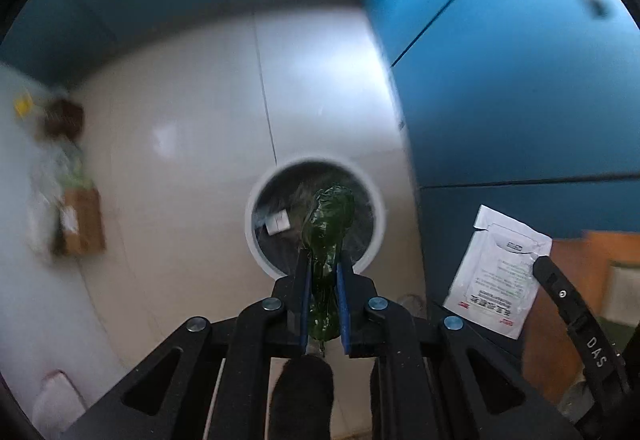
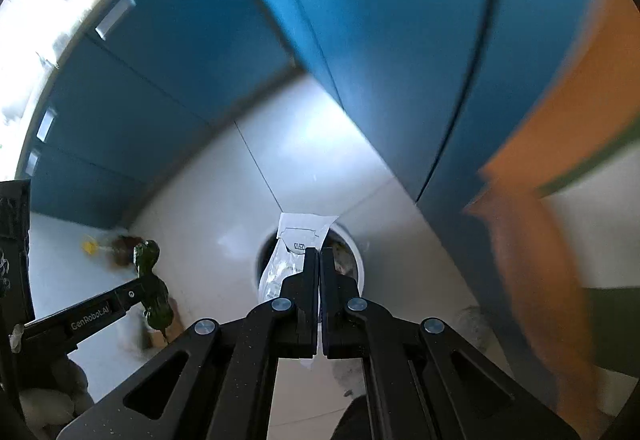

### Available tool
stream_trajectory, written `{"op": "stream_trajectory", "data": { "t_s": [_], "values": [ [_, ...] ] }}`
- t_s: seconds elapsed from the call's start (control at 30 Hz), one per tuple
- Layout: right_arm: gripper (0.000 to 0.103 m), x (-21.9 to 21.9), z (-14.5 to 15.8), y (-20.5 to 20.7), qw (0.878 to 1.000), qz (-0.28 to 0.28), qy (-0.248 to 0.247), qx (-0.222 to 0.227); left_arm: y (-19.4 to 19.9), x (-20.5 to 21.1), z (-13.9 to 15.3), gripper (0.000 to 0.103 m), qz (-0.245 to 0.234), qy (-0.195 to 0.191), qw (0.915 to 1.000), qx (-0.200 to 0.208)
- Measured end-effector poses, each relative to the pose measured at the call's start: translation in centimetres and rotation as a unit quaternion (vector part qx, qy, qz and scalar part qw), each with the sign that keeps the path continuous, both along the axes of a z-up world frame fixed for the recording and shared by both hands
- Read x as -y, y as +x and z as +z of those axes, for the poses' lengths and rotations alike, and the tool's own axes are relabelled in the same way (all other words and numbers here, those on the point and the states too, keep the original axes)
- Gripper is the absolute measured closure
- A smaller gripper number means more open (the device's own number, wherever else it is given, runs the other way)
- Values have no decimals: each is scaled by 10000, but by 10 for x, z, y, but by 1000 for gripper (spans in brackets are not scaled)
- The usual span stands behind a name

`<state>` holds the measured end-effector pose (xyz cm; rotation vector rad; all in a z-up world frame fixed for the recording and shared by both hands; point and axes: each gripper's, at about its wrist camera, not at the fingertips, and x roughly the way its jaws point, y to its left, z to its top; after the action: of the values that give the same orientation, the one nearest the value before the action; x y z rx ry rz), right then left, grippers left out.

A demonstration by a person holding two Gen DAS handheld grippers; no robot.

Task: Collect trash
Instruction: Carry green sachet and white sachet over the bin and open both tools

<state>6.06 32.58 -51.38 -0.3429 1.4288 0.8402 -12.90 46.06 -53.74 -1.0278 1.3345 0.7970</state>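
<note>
Black linkage bars fill the bottom of the left wrist view, and between them the left tongs [image 1: 324,268] are clenched on a dark green crumpled wrapper [image 1: 329,236]. Its long axis runs straight forward along the fingers, its free end jutting past their tips. Directly ahead of and below those tips sits the round white trash bin [image 1: 376,217], mouth open upward, with a small white scrap [image 1: 277,222] already inside. Off to the right of the left tongs hangs a white printed sachet [image 1: 498,272], held by the other tool. Far to the left, blurred litter [image 1: 66,179] lies on the pale floor [image 1: 180,179] against the wall.

From the right wrist view, the right tongs [image 2: 319,260] are pinched tight on that sachet [image 2: 294,252], which fans out forward and left of the fingers. The bin [image 2: 358,260] lies just beyond their tips, partly hidden by the sachet. The left tongs [image 2: 138,290] and wrapper [image 2: 154,290] show well to the left.

Both pieces appear lined up over the bin; the left looks better centred, so releasing there first seems natural.
</note>
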Motion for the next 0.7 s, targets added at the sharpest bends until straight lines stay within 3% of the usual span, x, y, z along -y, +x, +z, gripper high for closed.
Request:
{"op": "stream_trajectory", "data": {
  "t_s": [0.2,0.33,0.5,0.7],
  "values": [
    [103,-23,-157,-29,9980,229,-558,-176,-30,-11,-162,94,622,-1040,9926,91],
    [103,-25,-224,-51,9949,543,-833,-146,-38,-8,-229,94,762,-1278,9888,56],
    [103,-23,-272,-60,9912,841,-998,-203,-40,4,-260,94,650,-1461,9871,-62],
    [102,-21,-288,-67,9878,929,-1147,-492,-43,10,-256,86,597,-1401,9882,-140]
  ]
}}
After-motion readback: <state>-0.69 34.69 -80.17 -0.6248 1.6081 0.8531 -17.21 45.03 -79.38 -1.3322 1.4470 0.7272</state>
